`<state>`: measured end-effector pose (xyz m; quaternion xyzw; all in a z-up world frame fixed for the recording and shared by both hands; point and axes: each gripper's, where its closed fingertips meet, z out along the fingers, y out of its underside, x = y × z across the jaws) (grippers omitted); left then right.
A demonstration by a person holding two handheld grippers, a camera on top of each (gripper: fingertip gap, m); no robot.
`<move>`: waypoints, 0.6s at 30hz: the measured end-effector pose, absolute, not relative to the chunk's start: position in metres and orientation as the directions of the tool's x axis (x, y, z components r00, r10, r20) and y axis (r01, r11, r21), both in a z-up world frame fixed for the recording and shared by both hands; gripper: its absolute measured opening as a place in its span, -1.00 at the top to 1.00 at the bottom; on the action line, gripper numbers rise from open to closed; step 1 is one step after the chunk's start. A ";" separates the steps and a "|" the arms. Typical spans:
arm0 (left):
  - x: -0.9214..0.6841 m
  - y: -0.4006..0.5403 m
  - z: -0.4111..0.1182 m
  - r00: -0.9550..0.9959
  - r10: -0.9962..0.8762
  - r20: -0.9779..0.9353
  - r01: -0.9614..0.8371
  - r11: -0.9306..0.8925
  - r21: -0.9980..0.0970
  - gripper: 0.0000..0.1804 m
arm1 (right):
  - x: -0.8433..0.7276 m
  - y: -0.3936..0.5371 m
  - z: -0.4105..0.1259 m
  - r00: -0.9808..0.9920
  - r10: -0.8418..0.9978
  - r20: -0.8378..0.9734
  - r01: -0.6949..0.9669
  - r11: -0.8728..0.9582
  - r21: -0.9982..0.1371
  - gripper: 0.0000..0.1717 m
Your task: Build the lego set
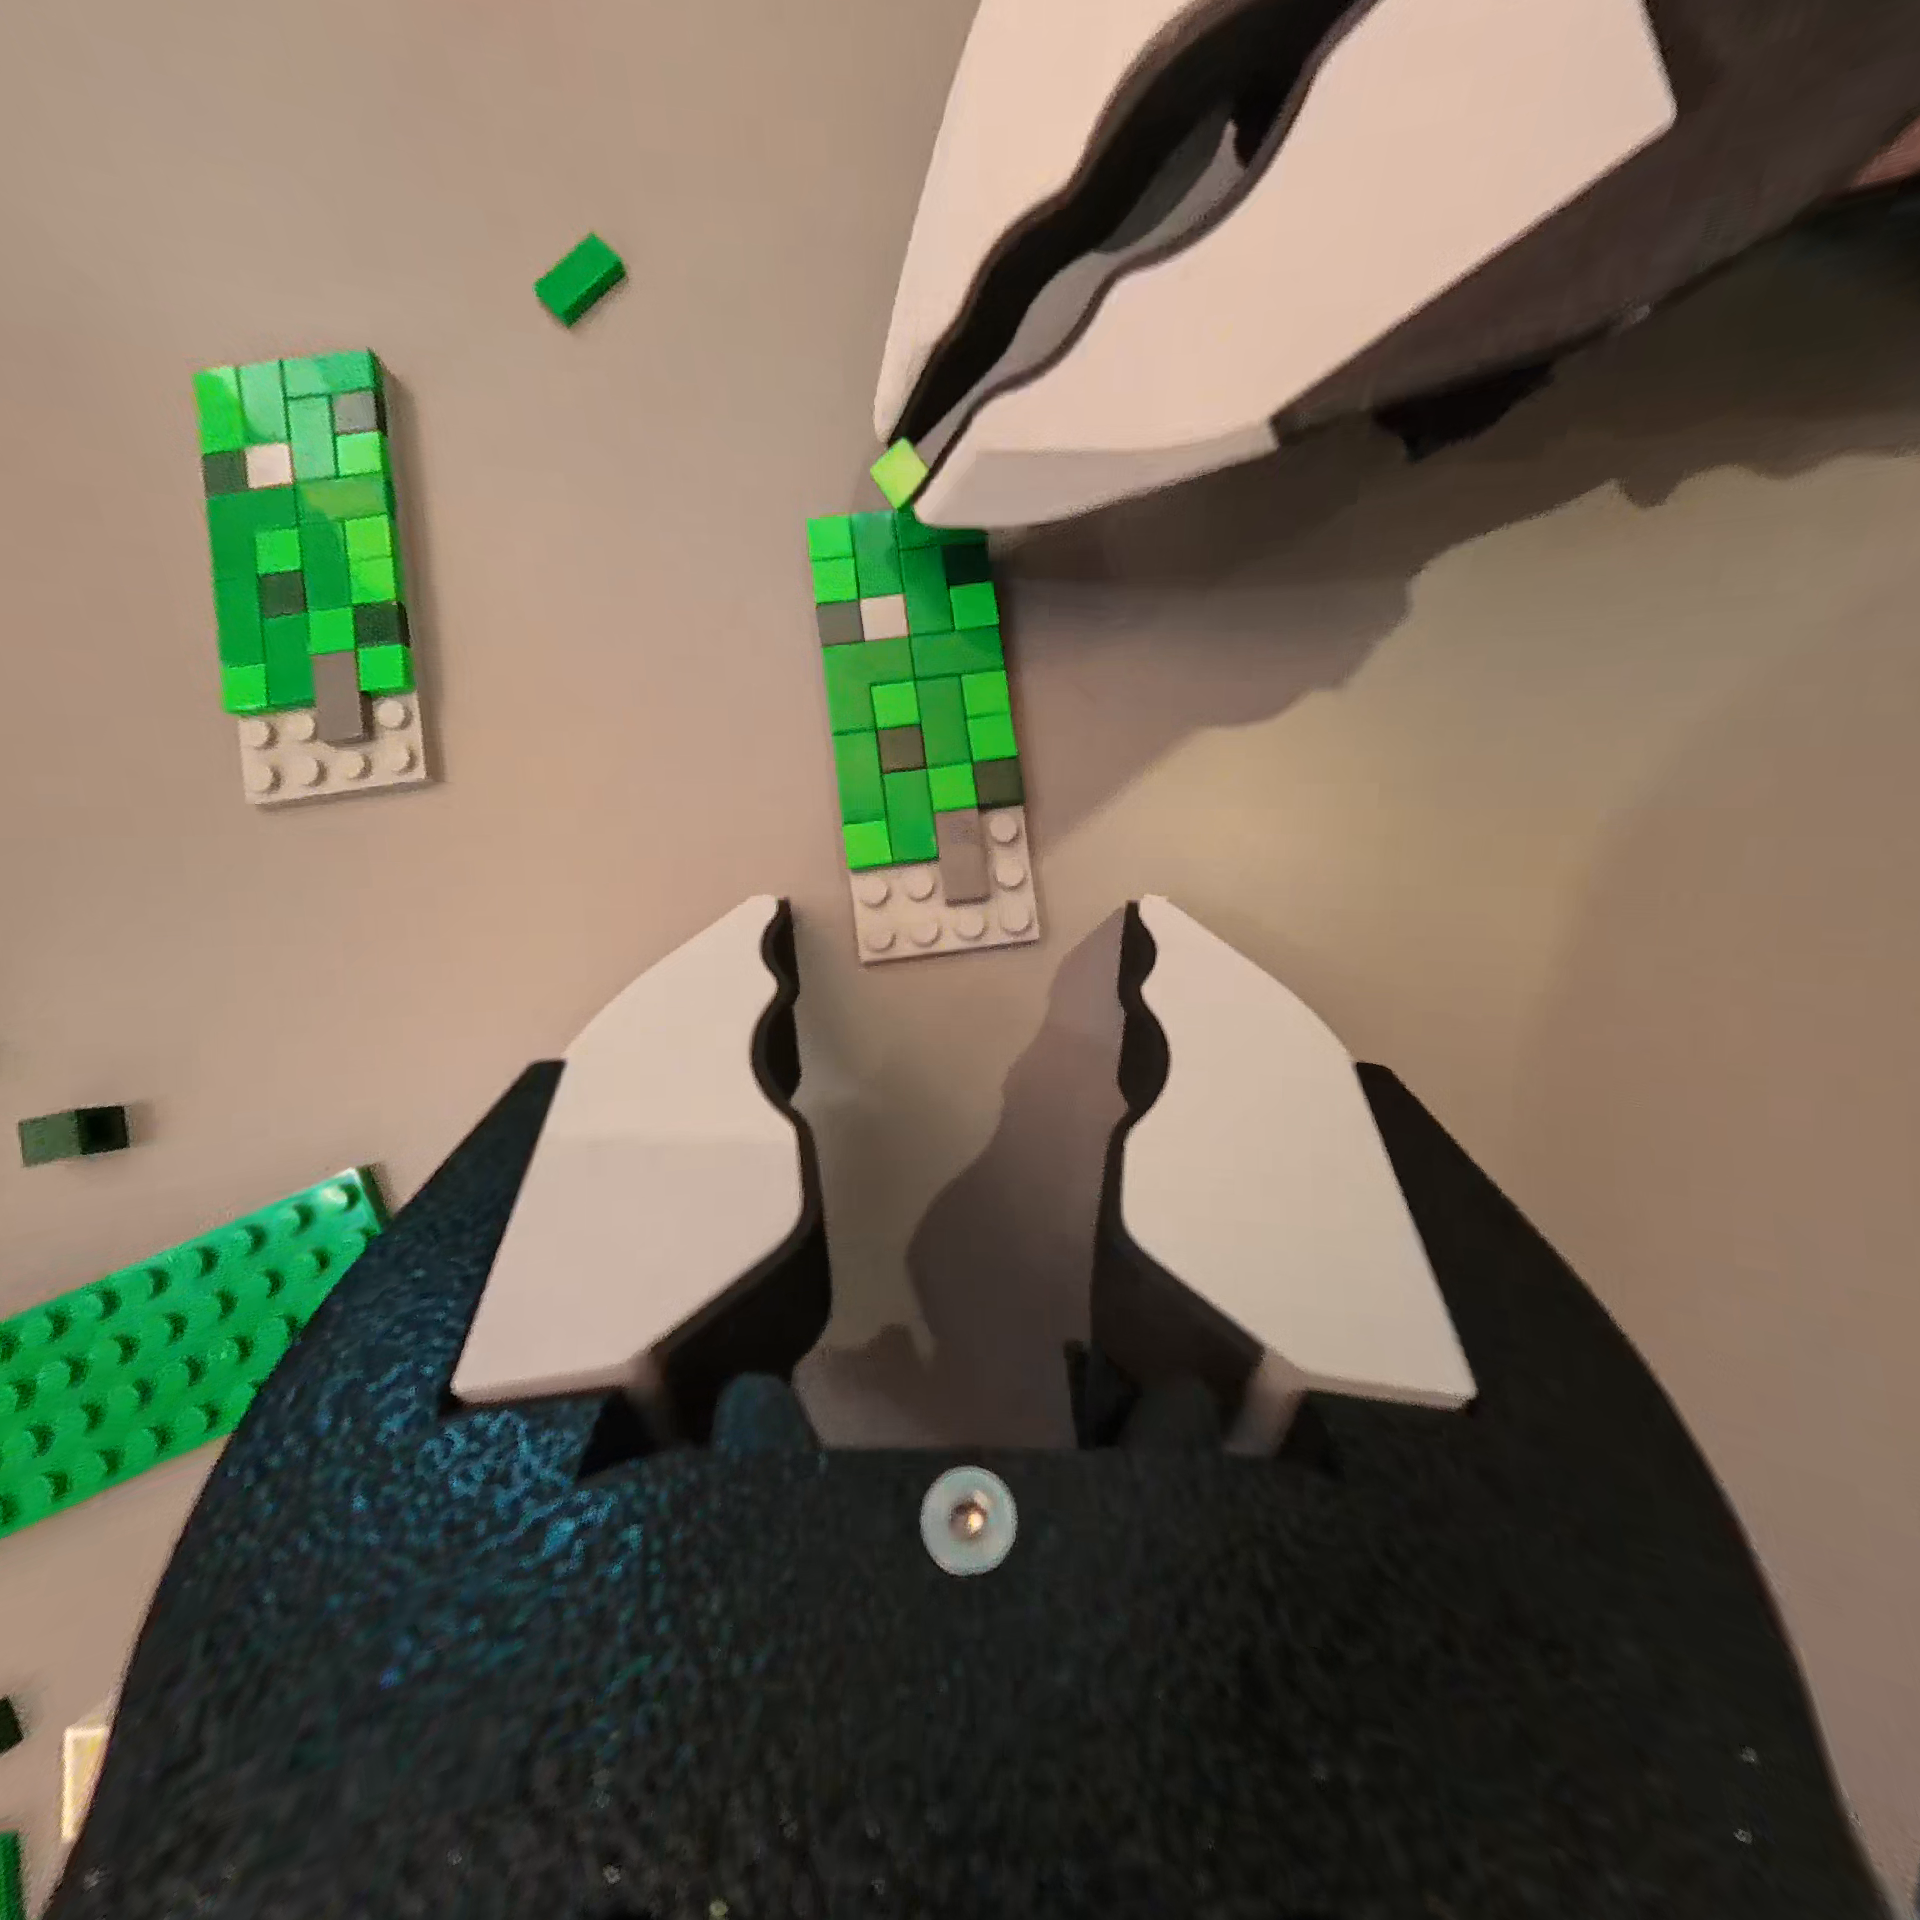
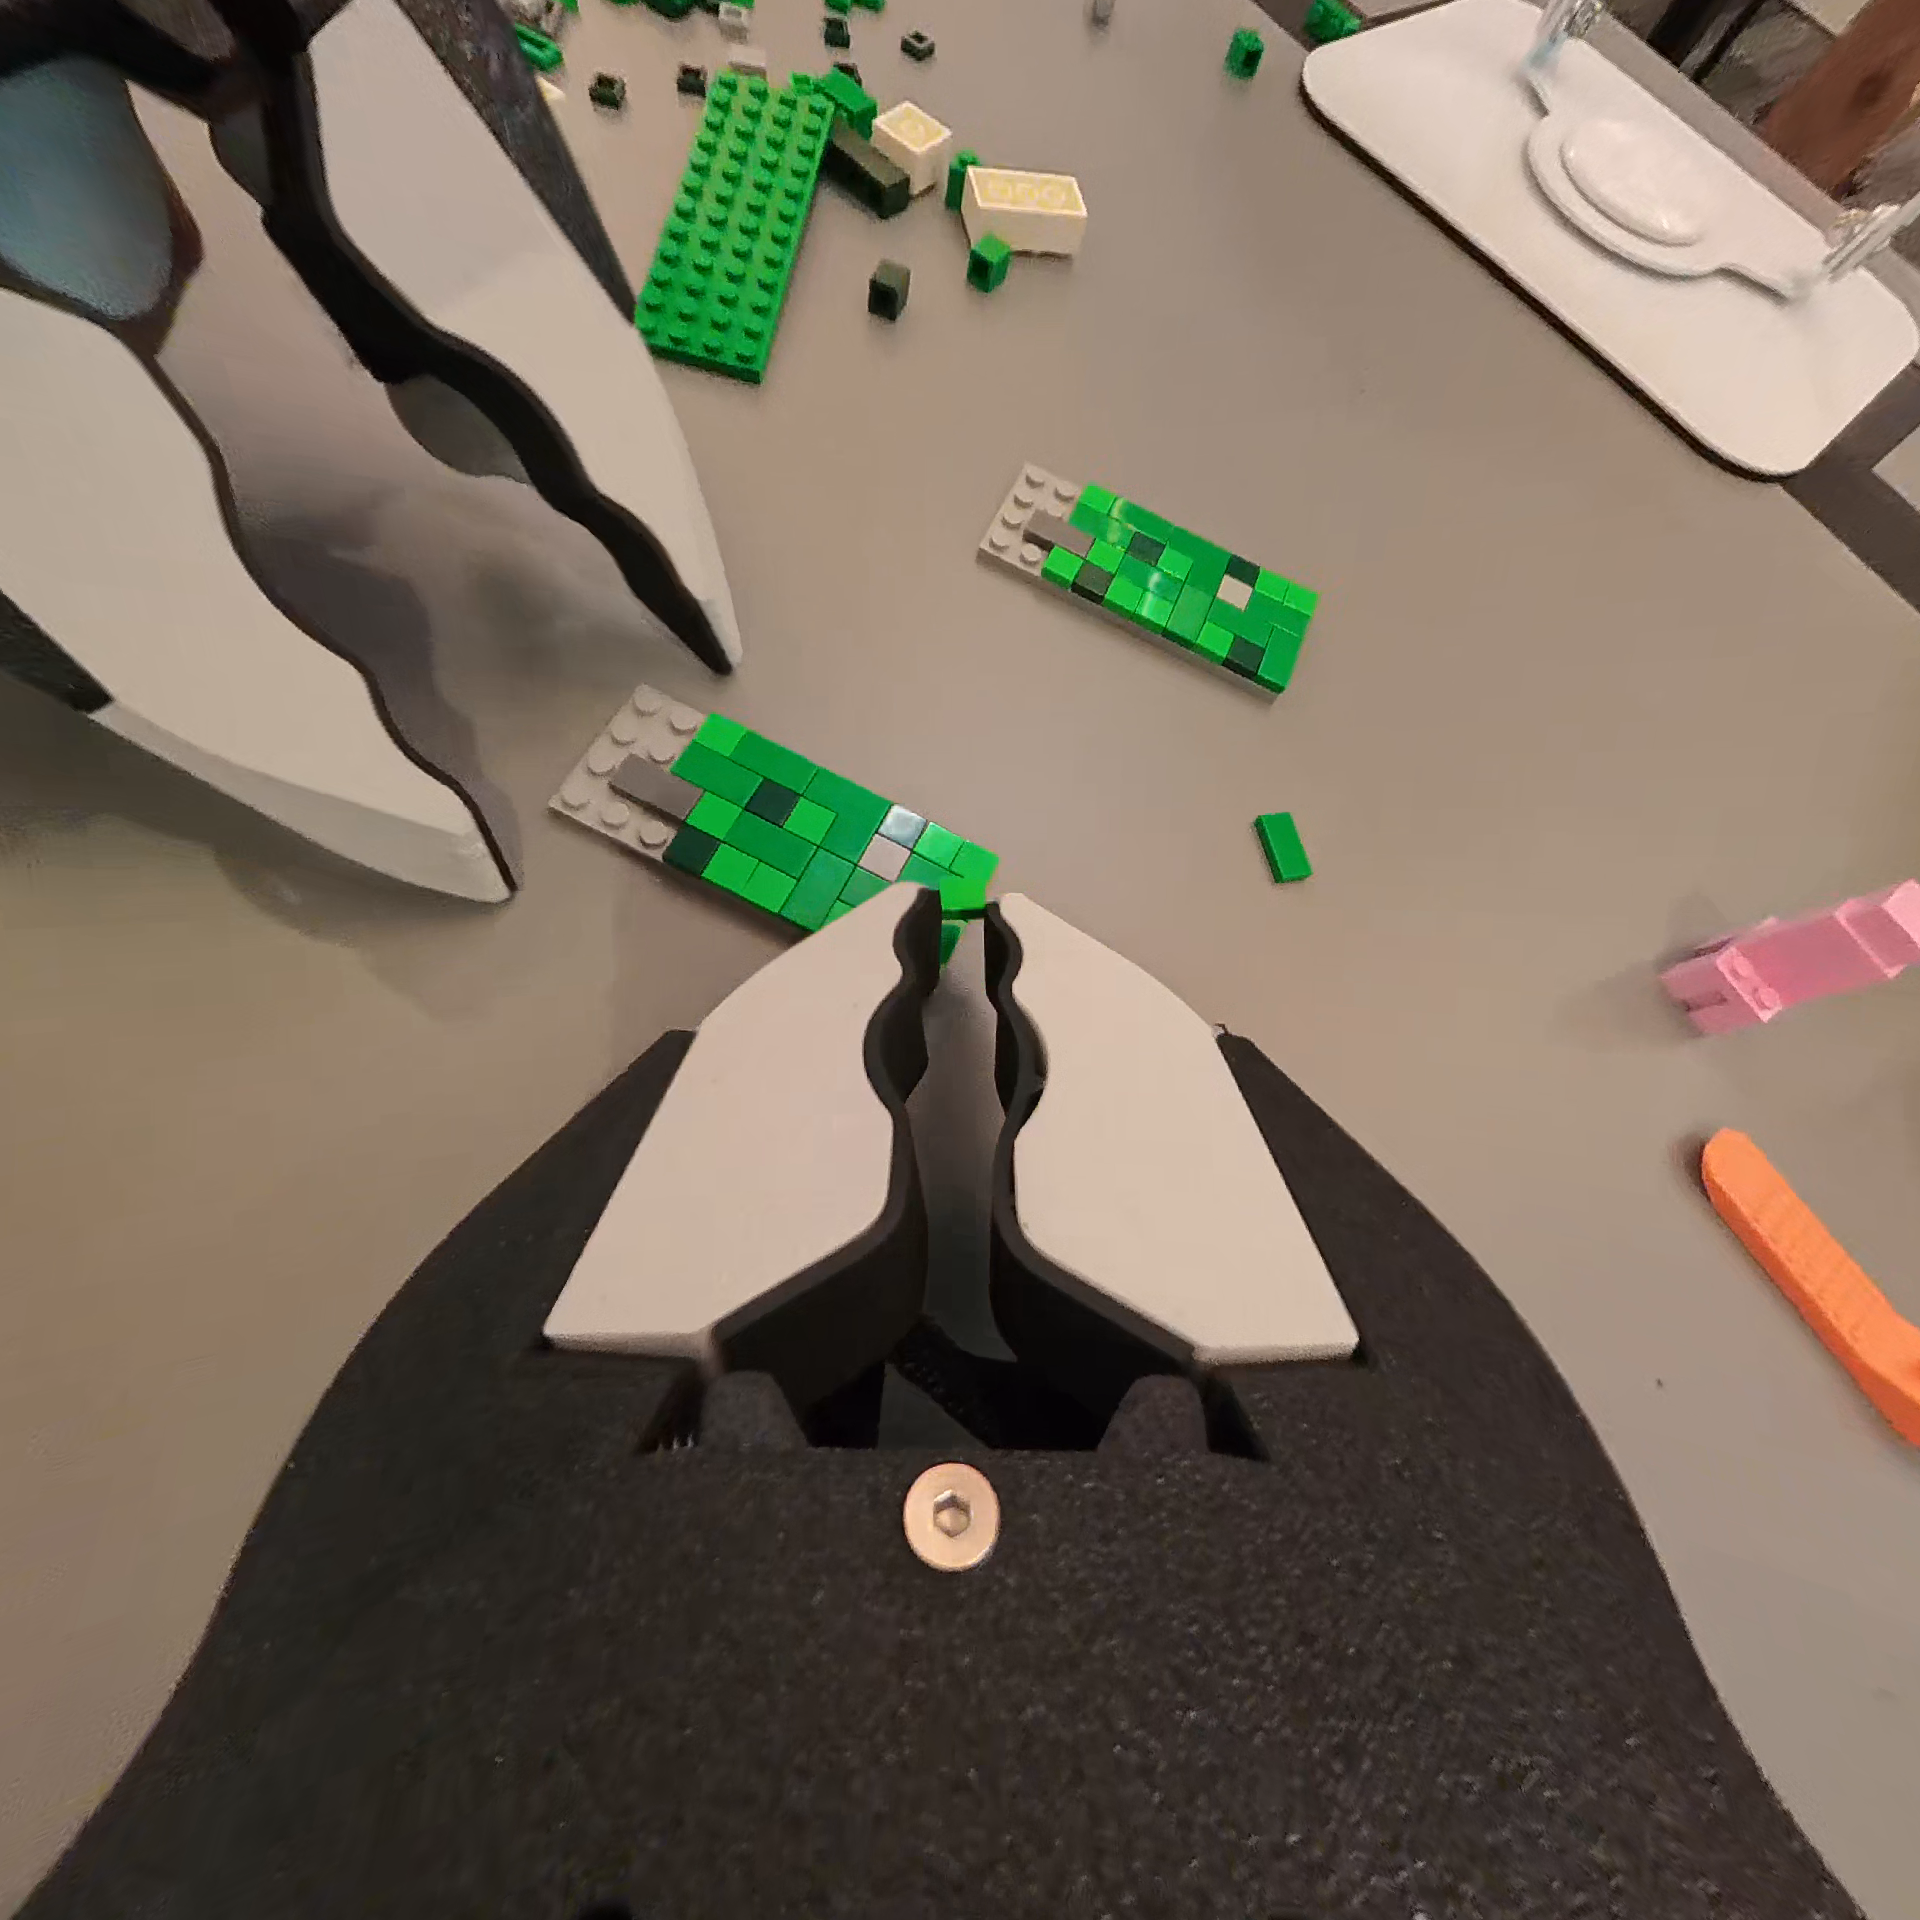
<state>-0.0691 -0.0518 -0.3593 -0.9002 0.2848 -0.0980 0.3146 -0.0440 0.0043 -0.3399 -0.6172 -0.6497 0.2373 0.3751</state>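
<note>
Underneath it all, the grey table [image 2: 1351, 436] carries two tiled plates. Of these, the near plate [image 1: 920, 727] lies just ahead of the left gripper [image 1: 956, 914], at its twelve o'clock, long axis running straight away from it. The left gripper's fingers stand wide apart with nothing between them; its tips stop just short of the plate's bare grey studded end. At the plate's far end, the right gripper [image 2: 961, 906] comes in from one o'clock, clenched on a small light-green tile [image 1: 899, 473] — the tile sits at the fingertips, just above the plate's far edge, so the right gripper is the nearer one to that edge.

Only the right wrist view shows the second plate's [image 2: 1153, 577] surroundings — a green baseplate [image 2: 727, 218] at eleven o'clock, a pink block [image 2: 1797, 961] and an orange tool [image 2: 1808, 1268] at three, a loose green tile [image 2: 1281, 847]. The left wrist view alone shows the held tile clear of the fingers.
</note>
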 end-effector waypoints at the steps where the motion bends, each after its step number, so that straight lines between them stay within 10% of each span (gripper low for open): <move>1: -0.069 -0.050 -0.359 0.827 -0.562 -0.005 -0.450 -0.657 -0.605 0.33 | -0.044 0.004 -0.340 0.037 0.977 0.209 0.623 0.141 -0.769 0.91; 18: -0.065 -0.056 -0.357 0.831 -0.556 0.027 -0.379 -0.601 -0.703 0.65 | -0.053 -0.049 -0.342 -0.228 0.914 0.336 0.540 0.406 -0.737 0.91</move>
